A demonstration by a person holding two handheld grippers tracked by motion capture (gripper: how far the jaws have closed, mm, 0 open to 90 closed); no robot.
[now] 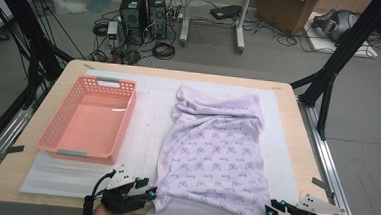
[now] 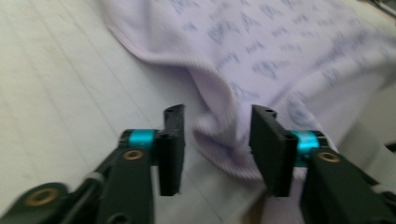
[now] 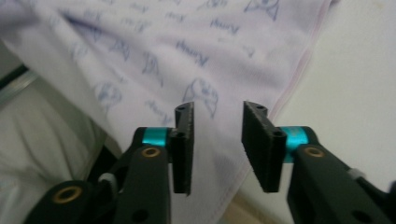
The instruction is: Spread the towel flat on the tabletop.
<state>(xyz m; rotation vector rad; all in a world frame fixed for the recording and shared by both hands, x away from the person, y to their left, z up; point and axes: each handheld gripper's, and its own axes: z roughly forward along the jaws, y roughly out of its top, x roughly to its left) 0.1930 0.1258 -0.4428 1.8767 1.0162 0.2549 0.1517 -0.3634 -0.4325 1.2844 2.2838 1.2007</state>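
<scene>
The lilac garment lies on the table's white mat — near hem overhanging the edge. Left gripper and right gripper flank its corners, jaws spread; pink basket well left.

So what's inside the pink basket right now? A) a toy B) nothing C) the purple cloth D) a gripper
B: the basket shows a bare pink bottom, while the cloth lies spread on the table beside it, and both grippers, left and right, sit open at the cloth's near edge.
</scene>
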